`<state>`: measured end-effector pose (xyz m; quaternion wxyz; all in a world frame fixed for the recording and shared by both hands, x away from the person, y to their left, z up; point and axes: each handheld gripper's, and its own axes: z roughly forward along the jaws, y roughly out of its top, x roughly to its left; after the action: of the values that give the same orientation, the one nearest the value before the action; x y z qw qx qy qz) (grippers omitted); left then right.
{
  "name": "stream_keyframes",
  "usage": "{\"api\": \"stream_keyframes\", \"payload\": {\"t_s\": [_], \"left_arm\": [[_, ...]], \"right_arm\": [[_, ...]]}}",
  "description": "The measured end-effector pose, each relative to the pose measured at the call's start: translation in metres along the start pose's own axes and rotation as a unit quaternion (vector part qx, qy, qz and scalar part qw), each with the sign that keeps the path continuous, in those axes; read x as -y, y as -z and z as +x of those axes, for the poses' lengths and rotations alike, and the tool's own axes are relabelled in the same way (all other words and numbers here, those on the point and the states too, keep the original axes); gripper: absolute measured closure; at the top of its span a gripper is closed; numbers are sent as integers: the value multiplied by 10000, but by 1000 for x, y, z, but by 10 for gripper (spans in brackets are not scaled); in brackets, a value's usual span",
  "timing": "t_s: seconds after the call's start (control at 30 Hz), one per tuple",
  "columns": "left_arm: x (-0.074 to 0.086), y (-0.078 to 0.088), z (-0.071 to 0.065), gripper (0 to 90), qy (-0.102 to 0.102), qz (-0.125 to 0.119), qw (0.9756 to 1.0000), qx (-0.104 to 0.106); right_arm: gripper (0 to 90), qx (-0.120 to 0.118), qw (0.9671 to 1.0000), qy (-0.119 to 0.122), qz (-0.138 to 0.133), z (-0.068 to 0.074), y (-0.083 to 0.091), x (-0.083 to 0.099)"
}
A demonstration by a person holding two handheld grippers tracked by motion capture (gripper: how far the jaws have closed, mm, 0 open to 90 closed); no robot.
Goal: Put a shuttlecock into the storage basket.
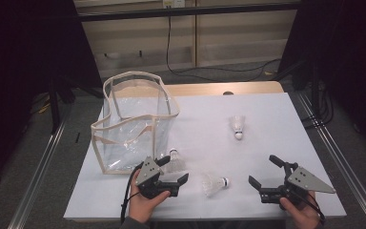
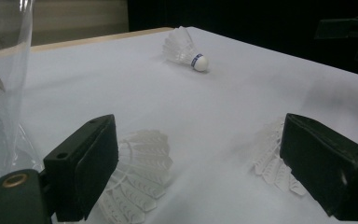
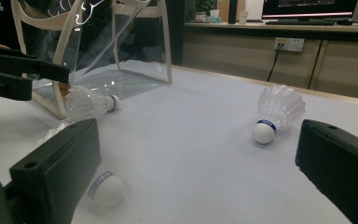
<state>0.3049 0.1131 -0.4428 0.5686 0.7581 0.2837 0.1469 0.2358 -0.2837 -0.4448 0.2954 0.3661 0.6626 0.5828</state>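
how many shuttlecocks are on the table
3: one by the clear bag at the left tongs, one at the front middle, one farther back toward the right.

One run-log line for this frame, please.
left gripper: open, by shuttlecock near bag | right gripper: open, holding nothing | clear bag: upright | three shuttlecocks on table

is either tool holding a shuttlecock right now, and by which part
Nothing is held. The left tool is open beside the shuttlecock near the clear bag, not gripping it. The right tool is open over bare table.
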Motion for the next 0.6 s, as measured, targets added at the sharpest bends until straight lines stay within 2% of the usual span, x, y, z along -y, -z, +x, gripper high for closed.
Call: {"api": "stream_keyframes", "payload": {"t_s": [0.07, 0.13, 0.43, 0.5, 0.6], "left_arm": [[0, -1, 2, 121, 18, 11, 9999, -114], [0, -1, 3, 121, 98, 1, 9998, -143], [-2, -10, 3, 156, 56, 184, 9991, -377], [-2, -12, 4, 157, 96, 211, 9991, -366], [-3, -14, 3, 162, 19, 298, 9986, -434]], "right_arm": [[0, 2, 10000, 2, -1, 0, 0, 0], [0, -4, 10000, -5, 2, 0, 0, 0], [0, -13, 10000, 20, -7, 0, 0, 0], [0, -10, 10000, 14, -2, 0, 0, 0], [0, -5, 10000, 8, -16, 0, 0, 0]]}}
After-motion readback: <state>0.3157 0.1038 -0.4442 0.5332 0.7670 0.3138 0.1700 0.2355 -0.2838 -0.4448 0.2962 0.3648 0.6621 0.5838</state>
